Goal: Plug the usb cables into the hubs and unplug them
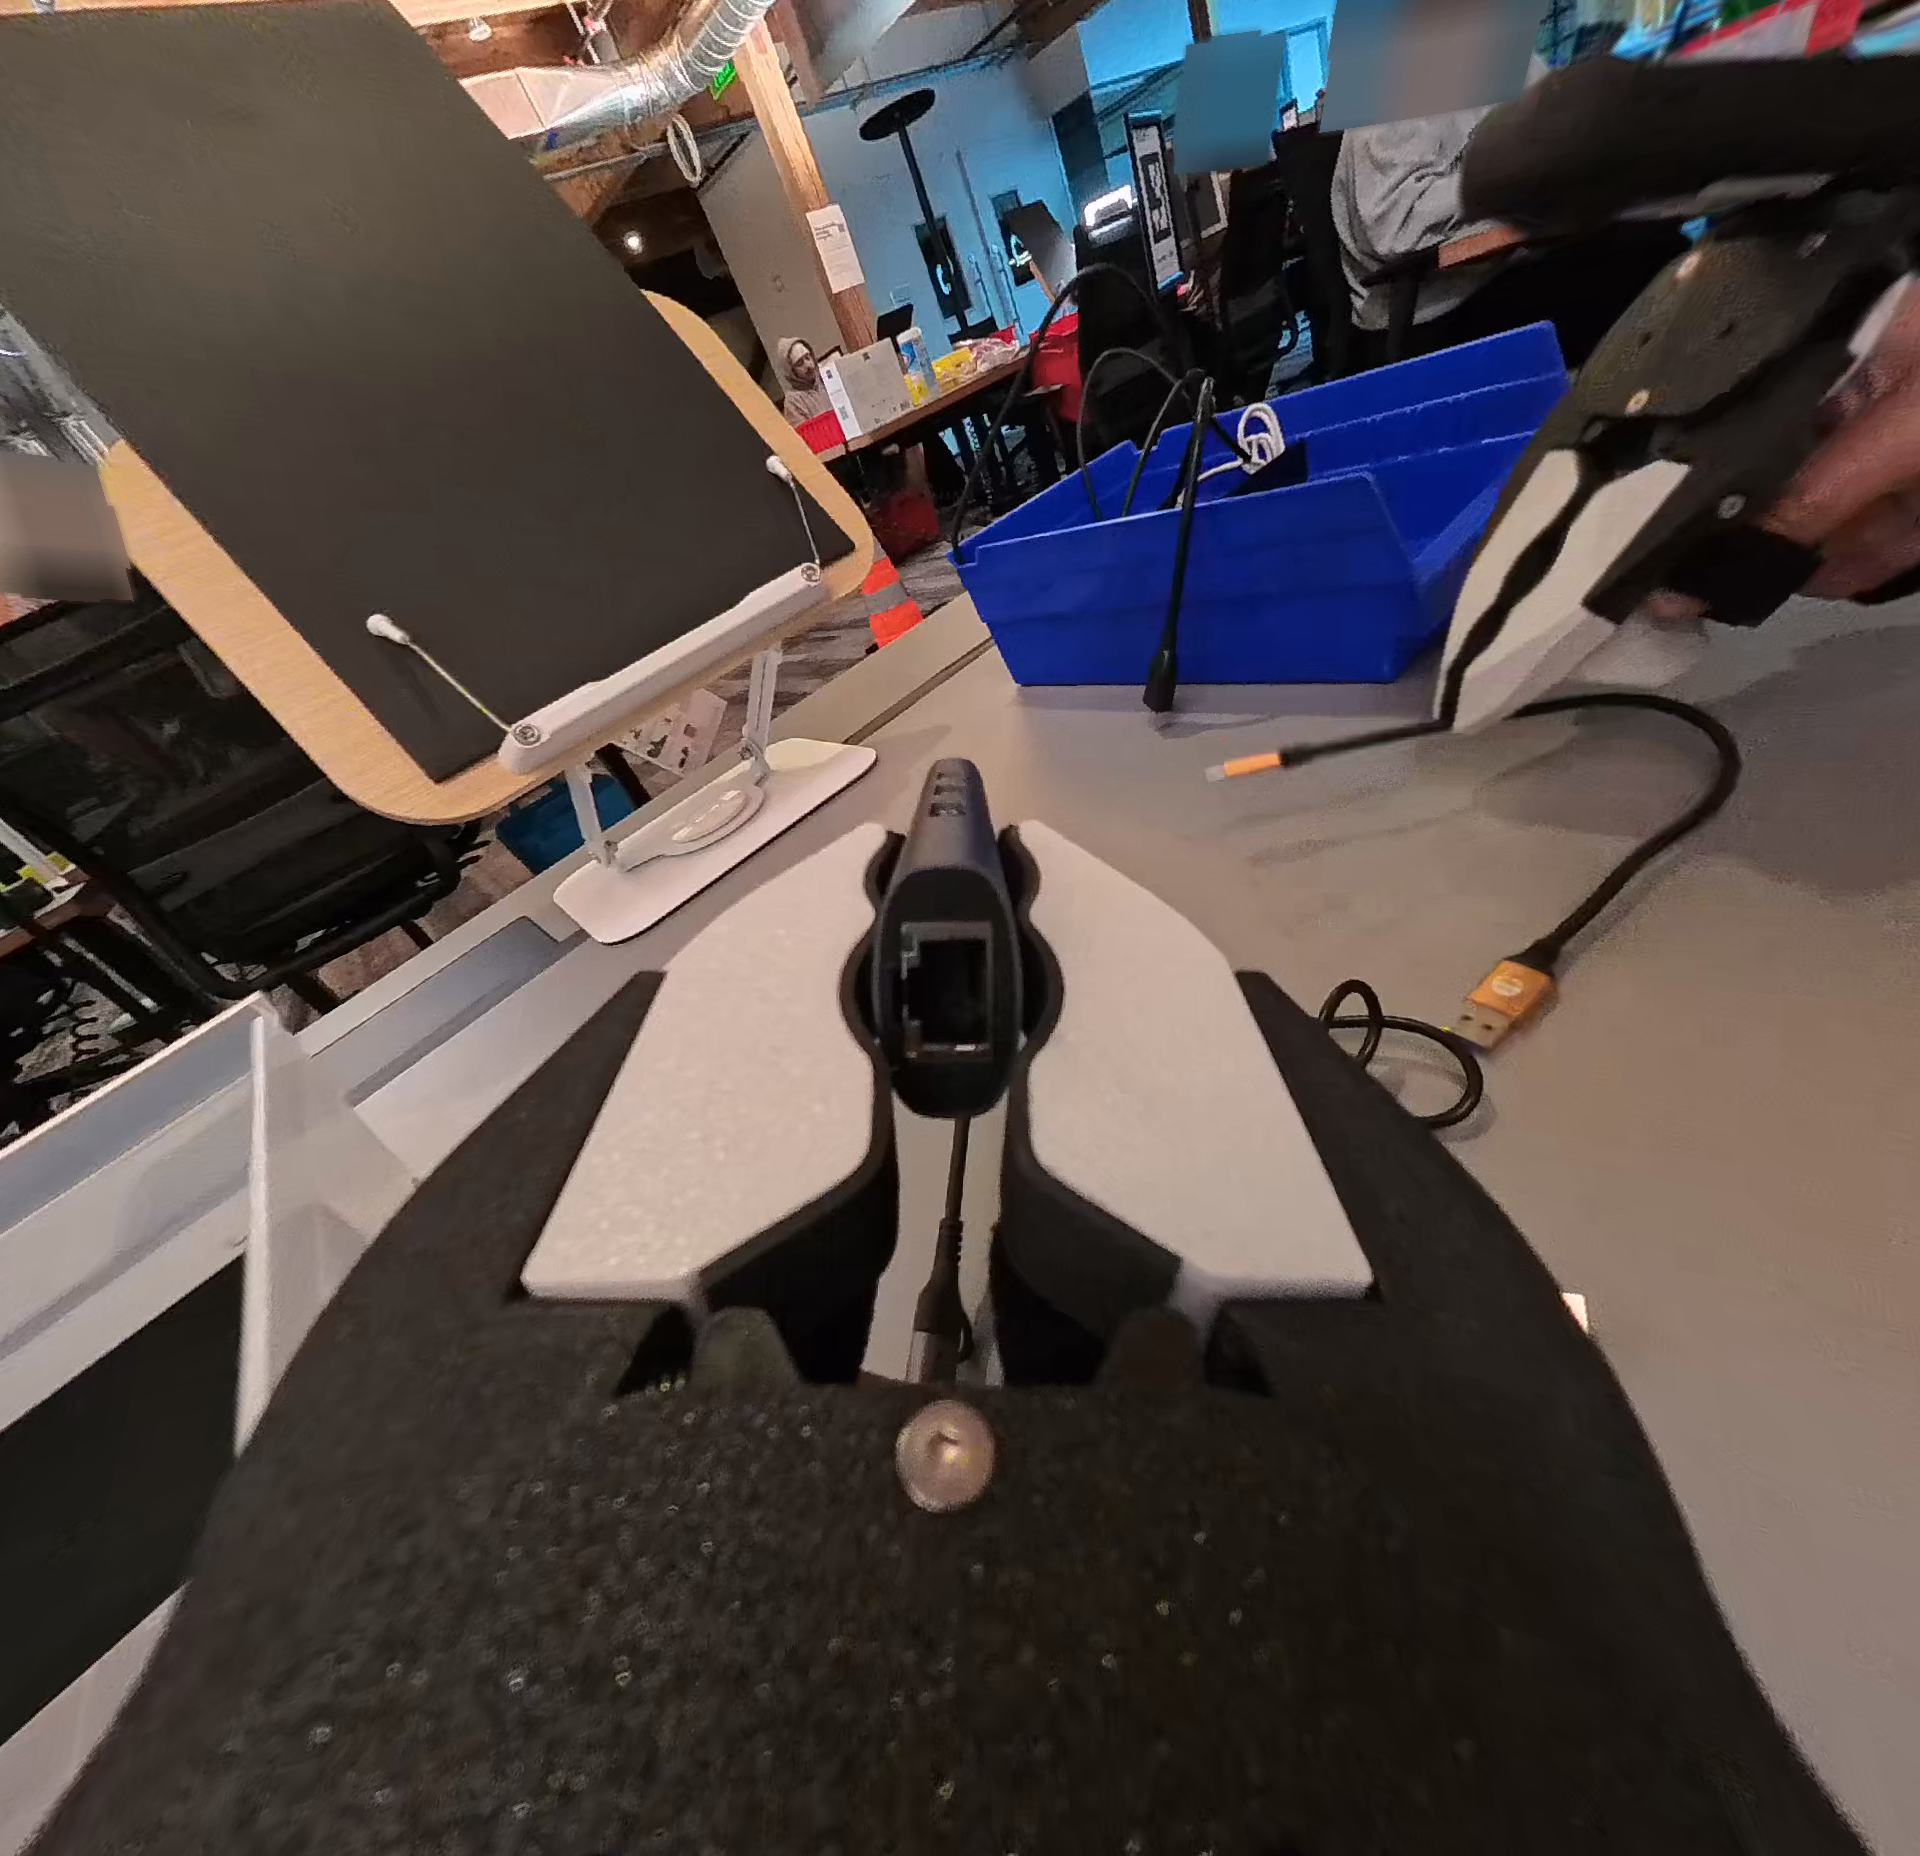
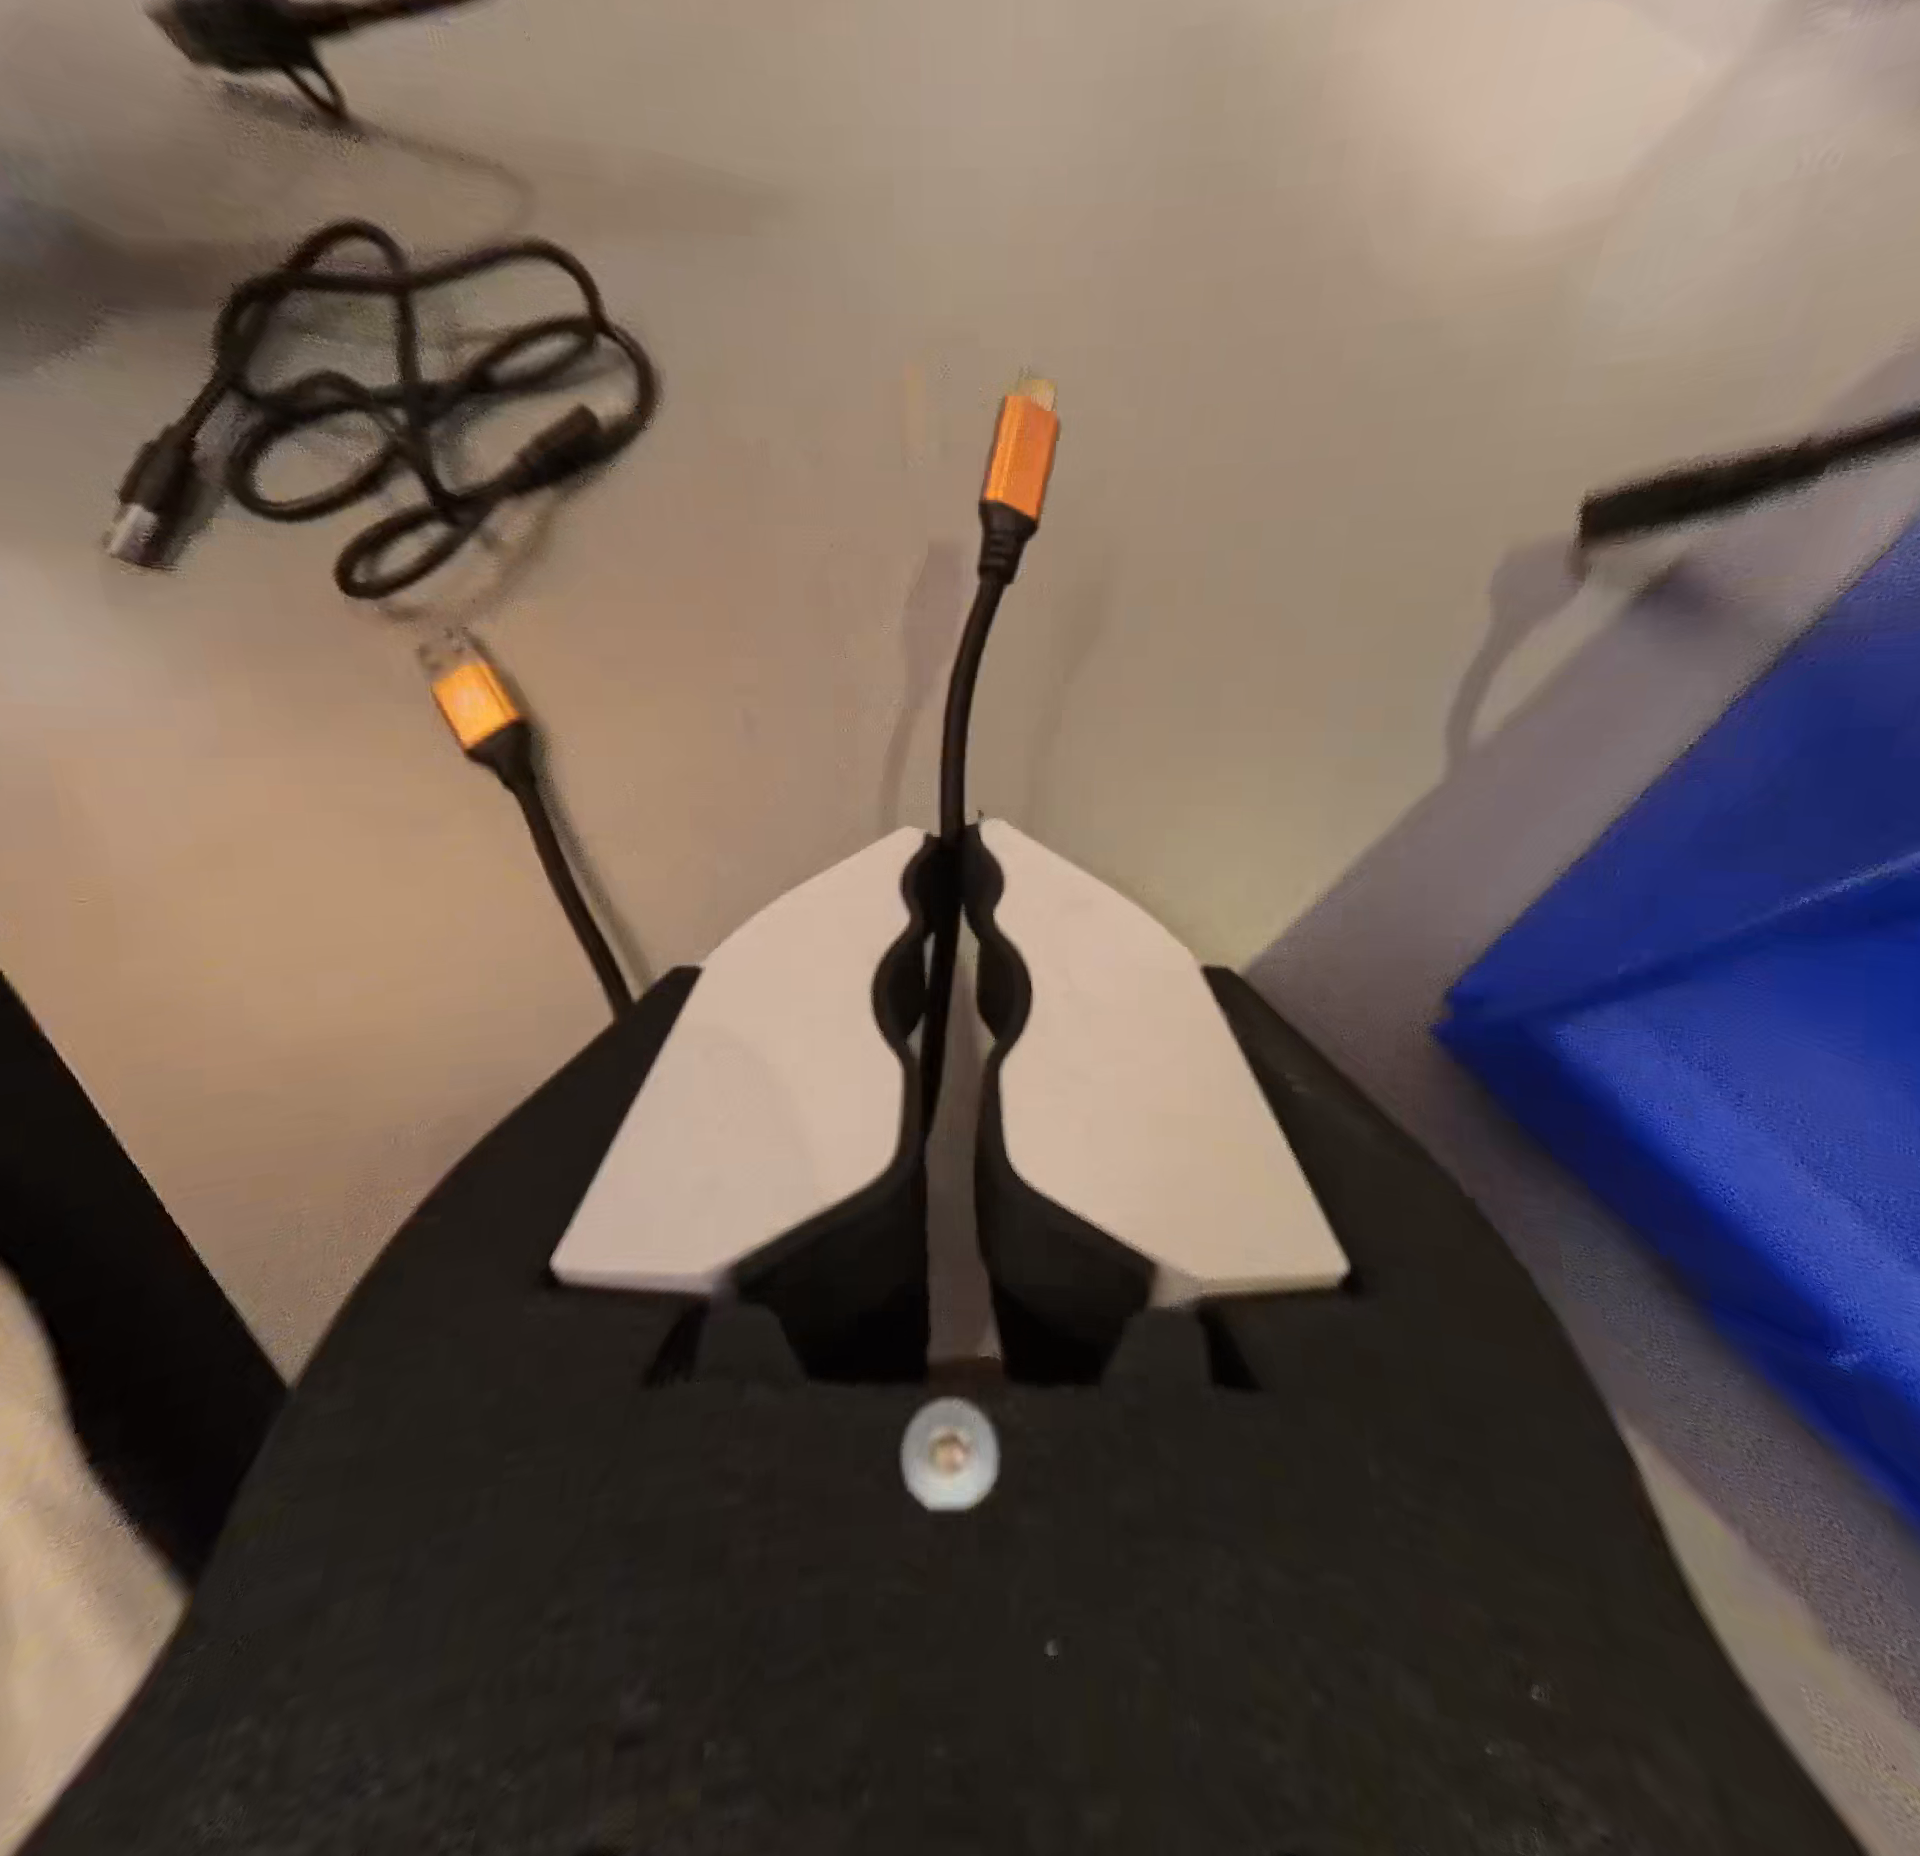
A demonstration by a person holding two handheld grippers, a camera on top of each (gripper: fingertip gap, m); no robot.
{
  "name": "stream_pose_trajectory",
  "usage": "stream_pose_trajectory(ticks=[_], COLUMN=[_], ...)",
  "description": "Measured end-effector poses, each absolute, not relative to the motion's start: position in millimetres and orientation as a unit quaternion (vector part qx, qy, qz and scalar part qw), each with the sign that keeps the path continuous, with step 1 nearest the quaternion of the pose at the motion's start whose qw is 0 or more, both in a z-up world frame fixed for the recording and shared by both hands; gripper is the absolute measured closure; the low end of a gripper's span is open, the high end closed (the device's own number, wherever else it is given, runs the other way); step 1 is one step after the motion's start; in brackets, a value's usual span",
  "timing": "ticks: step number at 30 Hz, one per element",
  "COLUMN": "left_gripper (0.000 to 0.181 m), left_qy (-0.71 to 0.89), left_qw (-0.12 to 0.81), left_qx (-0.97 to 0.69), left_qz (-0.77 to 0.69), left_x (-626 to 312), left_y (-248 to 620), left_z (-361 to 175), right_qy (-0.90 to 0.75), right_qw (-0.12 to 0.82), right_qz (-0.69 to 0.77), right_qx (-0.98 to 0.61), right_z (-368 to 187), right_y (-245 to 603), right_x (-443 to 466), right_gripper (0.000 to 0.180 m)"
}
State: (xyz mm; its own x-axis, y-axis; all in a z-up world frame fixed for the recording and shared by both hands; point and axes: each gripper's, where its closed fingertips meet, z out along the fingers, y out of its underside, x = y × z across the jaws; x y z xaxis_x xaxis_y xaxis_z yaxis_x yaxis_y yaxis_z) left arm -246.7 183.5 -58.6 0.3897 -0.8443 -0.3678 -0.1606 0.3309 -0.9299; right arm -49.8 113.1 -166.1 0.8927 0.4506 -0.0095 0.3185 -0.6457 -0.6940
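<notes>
Ahead of my left gripper (image 1: pixel 951 933) the grey desk (image 1: pixel 1195 840) lies bare up to the blue bin (image 1: pixel 1195 580); a tilted board stand (image 1: pixel 717 819) blocks the left; on the right my other gripper (image 1: pixel 1455 700) and a looped black cable (image 1: pixel 1662 819) crowd the path; a tangled cable (image 2: pixel 416 404) lies farther left.

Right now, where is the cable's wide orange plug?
The wide orange plug lies on the grey table, right of the left tool, beside a small black cable loop.

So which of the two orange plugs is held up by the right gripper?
The slim orange plug on the cable pinched in the right gripper. The wider orange plug lies on the table.
</notes>
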Motion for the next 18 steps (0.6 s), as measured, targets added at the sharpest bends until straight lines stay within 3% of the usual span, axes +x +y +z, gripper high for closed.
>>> stream_pose_trajectory(ticks=[3, 8, 11, 13, 18], left_gripper=[0.164, 0.164, 0.164, 0.164, 0.164], left_qy=[0.49, 0.49, 0.491, 0.492, 0.507], left_qw=[0.653, 0.65, 0.651, 0.651, 0.669], left_qx=[-0.516, -0.518, -0.516, -0.514, -0.482], left_qz=[-0.259, -0.262, -0.263, -0.263, -0.251], left_x=[-245.6, -245.7, -246.7, -246.7, -244.7], left_y=[182.4, 182.9, 183.3, 184.0, 176.0], left_z=[-59.2, -60.2, -59.6, -60.3, -56.2], right_qy=[-0.223, -0.254, -0.328, -0.371, -0.379], right_qw=[0.305, 0.369, 0.431, 0.404, 0.352], right_qz=[0.062, 0.004, 0.054, 0.13, 0.181], right_qx=[-0.924, -0.894, -0.839, -0.826, -0.836], right_z=[-193.2, -165.8, -133.3, -144.8, -181.5], right_y=[105.8, 113.1, 105.5, 93.0, 97.5], right_x=[-45.3, -49.0, -91.4, -127.7, -146.7], right_gripper=[0.176, 0.152, 0.15, 0.14, 0.152])
